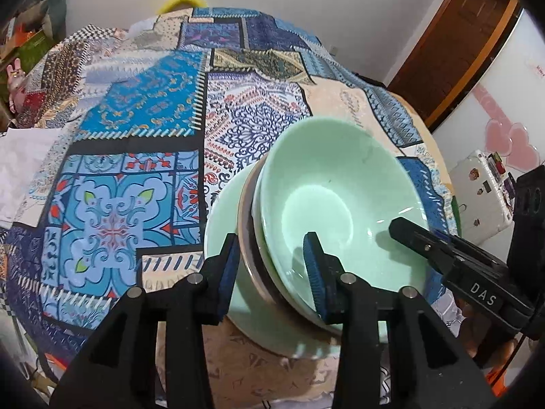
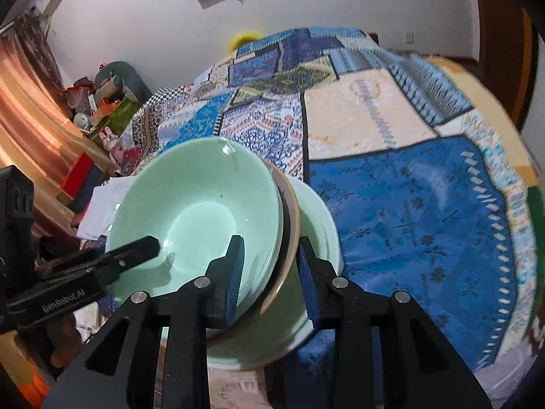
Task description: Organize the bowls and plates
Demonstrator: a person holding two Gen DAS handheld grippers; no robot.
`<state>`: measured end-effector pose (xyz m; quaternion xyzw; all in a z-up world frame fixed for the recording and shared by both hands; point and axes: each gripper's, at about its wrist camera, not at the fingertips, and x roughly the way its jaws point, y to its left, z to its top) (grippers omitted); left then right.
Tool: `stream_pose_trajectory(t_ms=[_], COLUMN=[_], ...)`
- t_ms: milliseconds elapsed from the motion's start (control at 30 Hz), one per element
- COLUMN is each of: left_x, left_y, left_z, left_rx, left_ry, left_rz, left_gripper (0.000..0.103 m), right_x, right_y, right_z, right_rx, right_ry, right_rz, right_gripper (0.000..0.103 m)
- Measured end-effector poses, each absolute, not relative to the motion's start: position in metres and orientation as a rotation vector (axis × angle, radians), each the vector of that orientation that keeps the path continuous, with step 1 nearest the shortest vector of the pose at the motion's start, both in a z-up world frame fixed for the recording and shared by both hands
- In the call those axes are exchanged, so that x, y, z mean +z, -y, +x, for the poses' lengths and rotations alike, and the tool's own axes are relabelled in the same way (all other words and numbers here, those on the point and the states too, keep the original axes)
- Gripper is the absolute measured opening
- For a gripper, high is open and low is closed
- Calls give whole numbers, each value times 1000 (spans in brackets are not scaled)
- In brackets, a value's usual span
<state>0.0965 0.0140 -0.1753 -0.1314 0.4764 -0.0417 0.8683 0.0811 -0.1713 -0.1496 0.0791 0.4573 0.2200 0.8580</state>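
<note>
Two grippers work one stack of dishes on a round table covered w/ a patchwork-print tablecloth [image 1: 143, 109] in blues, creams and reds. Stack, top to bottom: a pale green bowl [image 1: 340, 201] nested in a second green bowl, whose rim [image 1: 260, 238] shows just beneath it, then a brown-rimmed plate [image 1: 246, 218], then a wide pale green plate [image 1: 221, 225] resting on the cloth. Left gripper [image 1: 272, 266] straddles the near-left edge of the stack: left finger outside, over the green plate, right finger inside the top bowl, so the bowl rims and the brown plate edge sit between the blue pads. Jaws partly spread; the inner pad lies against the bowl wall, the outer pad stands a little clear of the brown rim, so no firm pinch shows. Right gripper [image 2: 269, 272] does the mirror job on the opp. side: left finger inside the top bowl, right finger outside over the green plate, w/ the bowl and brown plate rims in the gap; jaws narrowly parted, pads close to the rims but not visibly clamping. Each wrist view catches the other gripper's black finger reaching into the bowl from the side. Beyond the table: white wall, a wooden door [image 1: 456, 44], orange curtain [image 2: 27, 109], a cluttered corner w/ boxes [image 2: 109, 102].
</note>
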Motion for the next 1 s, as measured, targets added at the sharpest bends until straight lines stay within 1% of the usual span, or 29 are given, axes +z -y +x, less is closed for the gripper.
stream_pose_trajectory(t_ms=[67,133,233,300,367,500,533,600,633,667,767,800,867,933,1000], left_x=[-162,-145,-116,-94,-74,-35,-26,-13,-8,-4,4,5,6,5,6], left_y=[-14,-14,-13,-11,-8,1,3,5,7,9,15,15,16,17,18], left_z=[87,76,58,43,27,-8,-18,-32,-39,-46,-61,-63,-69,-74,-78], left_rx=[-74,-57,-40,-36,-38,-16,-16,-16,-12,-2,15,15,23,49,58], left_ry=[-965,-916,-830,-761,-688,-530,-488,-432,-403,-374,-319,-312,-286,-256,-235], left_rz=[-261,-243,-217,-201,-190,-147,-141,-139,-132,-120,-88,-86,-81,-65,-56], left_gripper=[39,45,49,51,52,53,58,62,66,68,77,82,86,96,99], right_x=[-138,-124,-95,-74,-55,-24,-17,-9,-5,-2,4,6,7,7,7], right_y=[176,181,183,183,183,184,185,185,186,187,189,190,192,193,192], right_z=[74,65,47,32,14,-18,-25,-34,-38,-43,-52,-54,-55,-56,-56], right_rx=[471,491,509,534,550,562,572,578,578,579,574,572,571,572,566], right_ry=[-930,-883,-799,-732,-655,-522,-496,-461,-442,-424,-380,-371,-358,-346,-336], right_rz=[177,187,172,161,139,103,103,99,96,94,96,95,105,114,109], right_gripper=[33,33,33,36,44,51,52,54,57,63,70,73,83,86,90])
